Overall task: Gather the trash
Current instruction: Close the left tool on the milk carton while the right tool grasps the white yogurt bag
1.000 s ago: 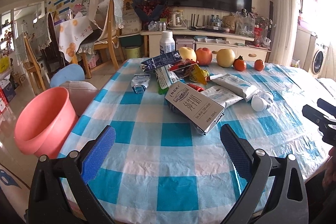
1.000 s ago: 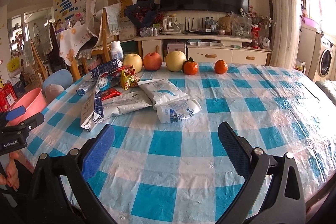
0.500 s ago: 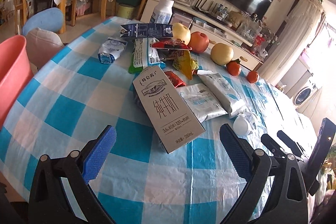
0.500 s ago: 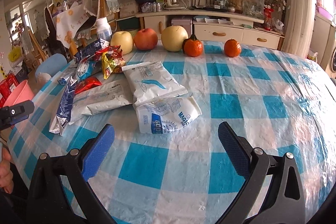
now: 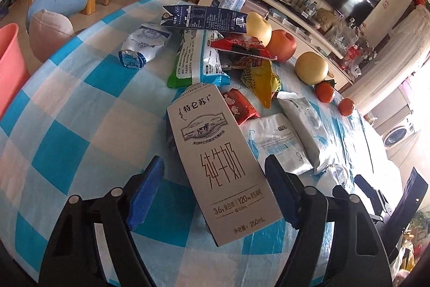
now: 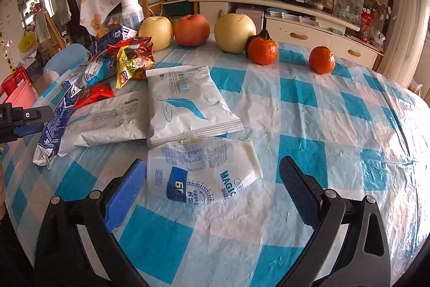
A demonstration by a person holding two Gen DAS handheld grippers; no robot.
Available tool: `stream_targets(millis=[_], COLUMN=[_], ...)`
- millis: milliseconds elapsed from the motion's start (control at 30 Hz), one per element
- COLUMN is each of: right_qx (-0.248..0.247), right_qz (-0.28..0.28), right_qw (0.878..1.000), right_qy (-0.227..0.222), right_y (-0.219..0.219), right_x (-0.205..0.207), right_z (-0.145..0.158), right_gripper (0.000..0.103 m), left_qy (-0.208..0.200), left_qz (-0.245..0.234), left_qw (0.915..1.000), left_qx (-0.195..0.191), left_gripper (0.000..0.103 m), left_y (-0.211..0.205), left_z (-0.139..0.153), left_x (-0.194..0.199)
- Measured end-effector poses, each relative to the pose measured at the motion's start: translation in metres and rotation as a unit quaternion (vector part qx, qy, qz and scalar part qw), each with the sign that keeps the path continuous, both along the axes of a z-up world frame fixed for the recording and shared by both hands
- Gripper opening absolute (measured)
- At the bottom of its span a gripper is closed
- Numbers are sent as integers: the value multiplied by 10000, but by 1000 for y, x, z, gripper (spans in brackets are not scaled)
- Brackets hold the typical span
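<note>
While both views are read in turn, the left wrist view is taken first.

Left view, carton: a flat grey-beige milk carton (image 5: 219, 166) of printed cardboard is seen, lying on the blue and white checked tablecloth (image 5: 80, 109); black characters and a small farm drawing are printed on its face.
Left view, axis: the long side of the carton runs from the near right to the far left of the picture, with the folded top pointing away to the heap of wrappers.
Left view, fingers: the left gripper (image 5: 219, 192) has just been closing; its blue pads stand apart on both sides of the carton's near end, and a gap is seen at each pad.
Left view, surroundings: a pink bucket (image 5: 9, 66) is seen at the left edge, below the table.

Right view, pouch: a crumpled white plastic pouch (image 6: 204, 174) with blue print lies on the same cloth, just before a white bag with a blue feather (image 6: 185, 104).
Right view, axis: the pouch lies crosswise, its narrow neck pointing right.
Right view, fingers: the right gripper (image 6: 212, 190) is wide apart; the pouch is between the pads, with the right pad clear of it, while contact at the left pad cannot be told.
</note>
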State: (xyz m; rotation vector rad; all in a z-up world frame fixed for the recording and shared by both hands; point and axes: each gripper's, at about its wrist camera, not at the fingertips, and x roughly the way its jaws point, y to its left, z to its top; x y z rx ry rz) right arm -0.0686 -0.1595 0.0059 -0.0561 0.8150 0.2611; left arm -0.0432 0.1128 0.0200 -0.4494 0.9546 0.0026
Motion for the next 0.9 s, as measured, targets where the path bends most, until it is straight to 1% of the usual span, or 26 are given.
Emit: stream_targets(millis=[133, 267, 300, 333, 367, 400, 433, 500, 533, 667, 767, 900], right_qx=[31, -15, 16, 45, 47, 39, 28, -6, -11, -77, -150, -201], right_qz=[161, 94, 95, 111, 102, 97, 90, 71, 79, 75, 75, 24], right_qw=[9998, 9996, 9995, 9994, 9994, 9995, 9995, 9996, 9997, 9998, 9998, 9998], right_qy=[146, 274, 304, 327, 317, 313, 308, 256, 216, 162, 119, -15], right_y=[4, 4, 4, 5, 5, 5, 5, 6, 6, 8, 11, 16], right_x=[9, 14, 14, 14, 14, 13, 13, 11, 9, 5, -1, -11], right_z=[-5, -9, -10, -10, -10, -10, -10, -8, -7, -6, -5, 1], right_gripper=[99, 99, 95, 91, 91, 91, 91, 91, 91, 90, 90, 90], left_qy=[112, 213, 205, 166, 155, 139, 120, 62, 62, -81, -172, -307], left_qz=[-4, -118, -140, -160, -197, -224, -251, -278, -292, -377, -424, -456], left_qw=[9999, 9997, 9997, 9997, 9997, 9997, 9996, 9996, 9995, 9992, 9989, 9984], left_qx=[-118, -58, -32, -10, -2, -7, -3, 52, 75, -84, -72, -146], left_gripper=[77, 77, 76, 72, 71, 67, 60, 55, 55, 54, 54, 54], left_y=[0, -5, -5, -5, -5, -5, -4, -2, 0, 9, 14, 27], left_z=[-8, -16, -18, -17, -16, -16, -15, -13, -13, -15, -14, -9], left_x=[7, 12, 13, 12, 13, 14, 13, 12, 12, 8, 3, -3])
